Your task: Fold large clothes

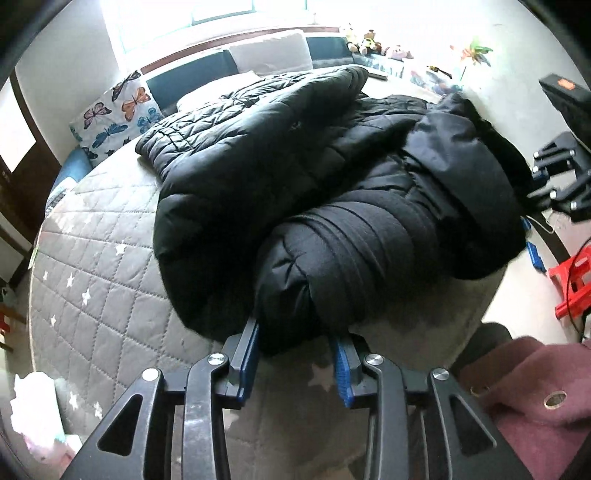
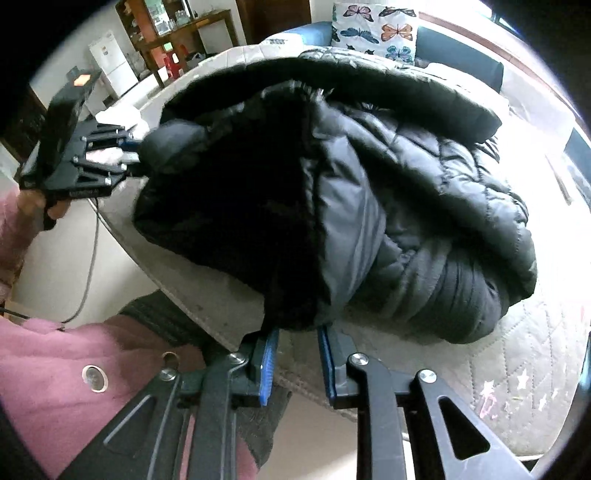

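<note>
A black puffer jacket (image 1: pixel 295 192) (image 2: pixel 332 192) lies bunched on the bed's grey quilted cover (image 1: pixel 92 258) (image 2: pixel 517 369), with a rolled ribbed part toward the near edge. My left gripper (image 1: pixel 293 328) points down at that roll. The fold sits between its blue fingertips, but the pads' inner faces show bare, so it stands open. In the right wrist view the left gripper (image 2: pixel 135 157) meets the sleeve end at far left. My right gripper (image 2: pixel 297 328) is open a little, the jacket's dark hem just at its tips. The right gripper (image 1: pixel 530 240) also shows at the jacket's right edge.
A butterfly pillow (image 1: pixel 118 114) (image 2: pixel 376 33) and plain cushions line the headboard. Soft toys (image 1: pixel 369 40) sit at the far corner. A red stool (image 1: pixel 572 288) stands on the floor to the right. The person's pink fleece (image 1: pixel 535 398) (image 2: pixel 44 369) is close to both grippers.
</note>
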Available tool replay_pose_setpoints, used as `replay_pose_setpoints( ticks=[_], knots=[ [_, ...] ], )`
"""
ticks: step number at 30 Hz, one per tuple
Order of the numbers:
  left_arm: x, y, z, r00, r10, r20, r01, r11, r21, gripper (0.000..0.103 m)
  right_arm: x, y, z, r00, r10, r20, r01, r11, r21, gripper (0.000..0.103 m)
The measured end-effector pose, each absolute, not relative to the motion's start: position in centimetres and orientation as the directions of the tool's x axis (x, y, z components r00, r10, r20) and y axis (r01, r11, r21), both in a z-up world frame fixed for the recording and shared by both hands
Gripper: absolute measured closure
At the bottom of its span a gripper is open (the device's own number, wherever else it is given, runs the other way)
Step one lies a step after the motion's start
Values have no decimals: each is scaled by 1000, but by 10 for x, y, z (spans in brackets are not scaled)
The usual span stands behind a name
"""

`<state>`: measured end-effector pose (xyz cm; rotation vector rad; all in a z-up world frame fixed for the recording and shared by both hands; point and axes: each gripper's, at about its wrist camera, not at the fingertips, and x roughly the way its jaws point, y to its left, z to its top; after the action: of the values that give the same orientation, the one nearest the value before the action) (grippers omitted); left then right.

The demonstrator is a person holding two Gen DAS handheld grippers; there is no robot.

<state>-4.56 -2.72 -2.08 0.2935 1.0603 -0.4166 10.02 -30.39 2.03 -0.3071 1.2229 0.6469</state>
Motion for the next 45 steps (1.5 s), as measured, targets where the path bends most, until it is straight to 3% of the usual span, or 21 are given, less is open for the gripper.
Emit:
replay_pose_setpoints(
  ticks=[7, 9, 11, 20, 24, 27, 28, 32, 34, 40, 45],
  knots=[
    [-64, -17, 29, 438, -240, -867, 462, 887, -12, 65, 100, -323, 52, 182, 352, -918, -632, 757, 165, 79],
    [-62, -21, 45, 469, -244, -849, 470, 883, 6, 56, 100, -324, 65, 190, 383, -904, -649, 740, 177, 79],
    [-54, -30, 55, 499, -238, -833, 471, 882, 29, 38, 92, -322, 71, 223, 392, -893, -658, 736, 159, 79],
    [52, -108, 47, 504, -217, -836, 523, 847, 95, 34, 114, -294, 47, 241, 337, -910, -659, 745, 101, 78],
    [101, -125, 27, 490, -207, -847, 514, 853, 89, 34, 121, -296, 48, 236, 331, -913, -664, 741, 97, 65],
    [131, -132, 8, 479, -191, -857, 497, 863, 86, 35, 130, -292, 46, 237, 325, -916, -673, 734, 86, 63],
    [139, -130, 3, 483, -178, -857, 487, 869, 94, 39, 135, -290, 45, 238, 324, -916, -674, 734, 84, 63],
    [154, -113, -1, 498, -185, -847, 450, 890, 70, 74, 146, -283, 39, 228, 324, -918, -685, 724, 86, 62],
    [158, -94, 7, 534, -170, -828, 401, 913, 70, 80, 150, -277, 36, 218, 325, -920, -695, 713, 87, 61],
    [166, -13, 40, 659, -28, -752, 175, 978, 116, 89, 157, -246, 28, 212, 304, -929, -744, 667, 49, 60],
    [166, 61, 53, 680, 98, -727, 1, 991, 135, 90, 159, -214, 24, 219, 282, -934, -798, 602, -5, 49]
  ],
)
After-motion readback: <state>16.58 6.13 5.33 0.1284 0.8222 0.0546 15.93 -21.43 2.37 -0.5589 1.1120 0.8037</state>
